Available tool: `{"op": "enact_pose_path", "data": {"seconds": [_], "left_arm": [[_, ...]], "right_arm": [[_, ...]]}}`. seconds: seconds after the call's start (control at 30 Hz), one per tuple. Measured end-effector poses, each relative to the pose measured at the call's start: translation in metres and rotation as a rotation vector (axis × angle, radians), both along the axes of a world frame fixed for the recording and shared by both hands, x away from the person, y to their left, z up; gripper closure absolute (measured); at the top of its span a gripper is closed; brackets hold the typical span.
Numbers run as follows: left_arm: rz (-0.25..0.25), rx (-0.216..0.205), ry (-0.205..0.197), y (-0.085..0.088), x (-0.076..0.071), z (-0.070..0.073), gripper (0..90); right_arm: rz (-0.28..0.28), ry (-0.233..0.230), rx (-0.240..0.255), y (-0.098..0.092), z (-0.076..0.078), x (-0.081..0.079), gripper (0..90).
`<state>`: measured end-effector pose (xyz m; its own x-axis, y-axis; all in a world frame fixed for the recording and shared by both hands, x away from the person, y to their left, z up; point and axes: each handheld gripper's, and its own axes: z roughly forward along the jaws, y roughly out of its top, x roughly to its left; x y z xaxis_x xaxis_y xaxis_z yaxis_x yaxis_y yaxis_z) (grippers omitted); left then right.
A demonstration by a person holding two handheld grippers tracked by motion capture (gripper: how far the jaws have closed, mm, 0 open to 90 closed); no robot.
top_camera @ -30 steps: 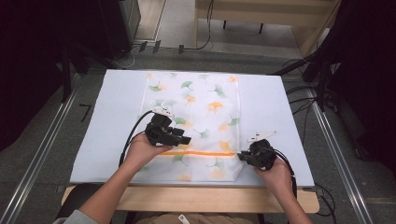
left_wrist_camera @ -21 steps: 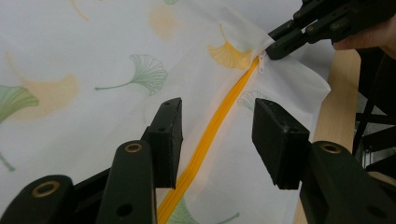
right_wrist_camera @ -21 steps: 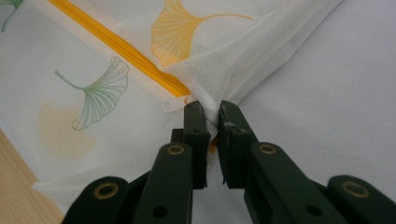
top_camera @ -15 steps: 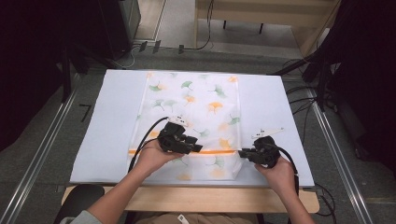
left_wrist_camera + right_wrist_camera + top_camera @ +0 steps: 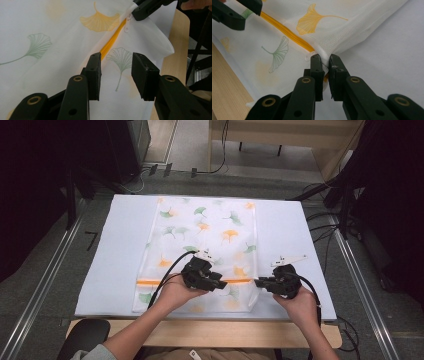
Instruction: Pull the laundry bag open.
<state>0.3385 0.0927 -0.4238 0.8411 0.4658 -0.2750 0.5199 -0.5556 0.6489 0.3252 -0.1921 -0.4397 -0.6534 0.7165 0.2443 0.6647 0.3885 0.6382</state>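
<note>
The mesh bag (image 5: pixel 205 245) lies flat on my desk (image 5: pixel 115 250), soft and light. My right hand-held gripper (image 5: pixel 325 62) clamps its zip (image 5: pixel 155 282) end; my left hand-held gripper (image 5: pixel 116 72), just closing, straddles loose fabric, unpinched.

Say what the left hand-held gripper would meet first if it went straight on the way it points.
Probably the right hand-held gripper, shut on the mesh bag's edge at the orange zipper's end. The left hand-held gripper points along that zipper, just above the bag; depth is uncertain.
</note>
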Motion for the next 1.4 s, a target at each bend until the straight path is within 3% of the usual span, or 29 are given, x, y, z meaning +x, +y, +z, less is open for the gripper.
{"op": "enact_pose_path", "data": {"seconds": [0.17, 0.3, 0.4, 0.6, 0.77, 1.0, 1.17, 1.4], "left_arm": [[-0.024, 0.002, 0.001, -0.009, -0.001, -0.002, 61.6], [-0.023, -0.032, -0.012, -0.018, -0.004, -0.003, 60.9], [-0.041, 0.002, -0.004, -0.026, -0.004, -0.005, 60.8], [-0.062, -0.009, 0.003, -0.041, -0.005, -0.007, 61.2], [-0.077, 0.006, 0.007, -0.053, -0.005, -0.01, 60.5], [-0.07, -0.001, 0.011, -0.057, -0.001, -0.015, 60.6], [-0.069, -0.012, 0.007, -0.059, 0.002, -0.018, 60.7], [-0.075, -0.019, 0.008, -0.062, 0.002, -0.018, 66.0]], "right_arm": [[0.006, -0.01, 0.001, 0.0, 0.002, 0.0, 84.8], [0.001, -0.006, 0.006, 0.0, 0.004, -0.001, 84.8], [0.003, -0.006, 0.005, 0.0, 0.005, -0.001, 84.8], [0.009, -0.016, 0.011, 0.0, 0.006, -0.001, 84.7], [0.019, -0.022, 0.016, 0.0, 0.007, -0.002, 84.7], [0.049, -0.037, 0.056, 0.0, 0.011, -0.003, 84.8], [0.092, -0.044, 0.065, 0.003, 0.012, -0.005, 84.9], [0.109, -0.042, 0.055, 0.006, 0.012, -0.006, 84.9]]}}
